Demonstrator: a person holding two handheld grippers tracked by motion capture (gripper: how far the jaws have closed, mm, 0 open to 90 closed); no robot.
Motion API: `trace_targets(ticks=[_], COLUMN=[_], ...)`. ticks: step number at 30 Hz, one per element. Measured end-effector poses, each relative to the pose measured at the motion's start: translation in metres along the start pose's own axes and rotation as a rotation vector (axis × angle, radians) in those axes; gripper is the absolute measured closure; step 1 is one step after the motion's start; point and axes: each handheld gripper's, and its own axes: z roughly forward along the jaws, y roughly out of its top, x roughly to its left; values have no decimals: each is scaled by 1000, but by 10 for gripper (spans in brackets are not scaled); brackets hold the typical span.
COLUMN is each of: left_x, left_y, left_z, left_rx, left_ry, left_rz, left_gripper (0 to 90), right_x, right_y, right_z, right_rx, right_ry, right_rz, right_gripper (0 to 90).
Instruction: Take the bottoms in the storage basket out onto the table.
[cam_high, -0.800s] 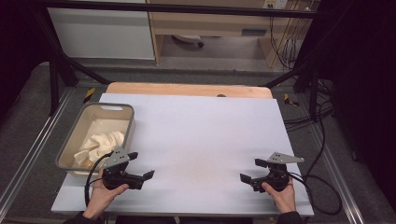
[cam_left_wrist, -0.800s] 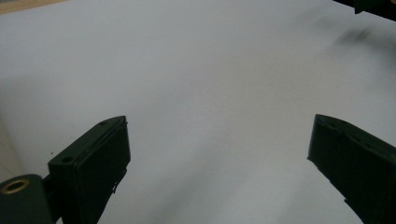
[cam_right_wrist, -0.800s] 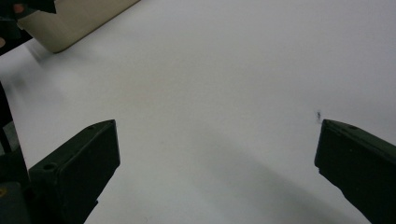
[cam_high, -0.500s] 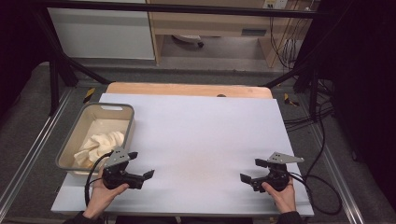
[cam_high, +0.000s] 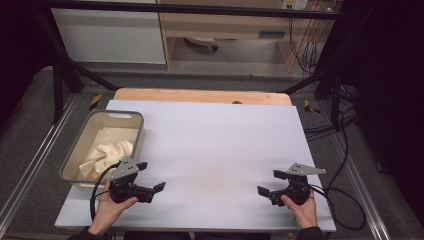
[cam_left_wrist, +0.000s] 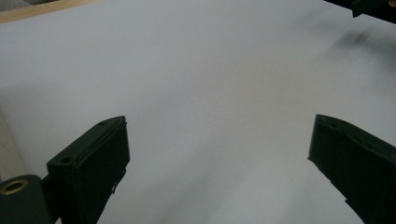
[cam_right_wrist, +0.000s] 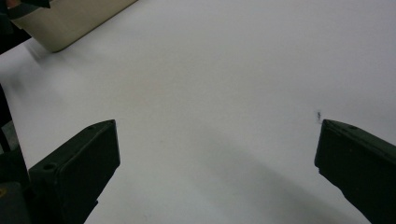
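White sheeting is covering the table (cam_high: 210, 150), where nothing is shifting from a moment ago: the left gripper (cam_high: 150, 181) and right gripper (cam_high: 267, 185) are idling wide open near the front edge, while the cloth (cam_high: 107, 154) is lying untouched in the bin (cam_high: 131, 116) at the left edge.

White table sheet (cam_high: 215, 150), wooden board edge (cam_high: 200, 95), floor cables (cam_high: 325, 130).

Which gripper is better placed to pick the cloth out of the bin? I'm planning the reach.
Left, probably. The left gripper sits open right beside the bin holding the cream cloth; the right gripper, also open, is across the table.
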Motion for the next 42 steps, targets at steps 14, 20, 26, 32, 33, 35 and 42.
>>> trace_targets(ticks=[14,20,26,32,33,35,42], left_x=[-1,0,1,2,2,2,2], left_y=[5,7,9,11,11,12,14], left_z=[-5,-8,-11,-11,-12,-12,-14], left_rx=[8,8,14,23,30,30,31], left_ry=[8,15,15,21,24,24,33], left_rz=[15,21,13,12,16,15,18], left_gripper=[43,41,40,39,38,38,38], right_x=[1,0,1,0,0,0,0], right_y=[0,-1,-1,-1,-1,-1,-1], right_z=[0,1,1,2,2,1,1], right_rx=[8,16,18,24,23,24,24], right_ry=[4,6,7,5,5,4,5], right_rz=[-1,-3,-2,-5,-5,-5,-7], right_gripper=[5,5,5,5,5,5,5])
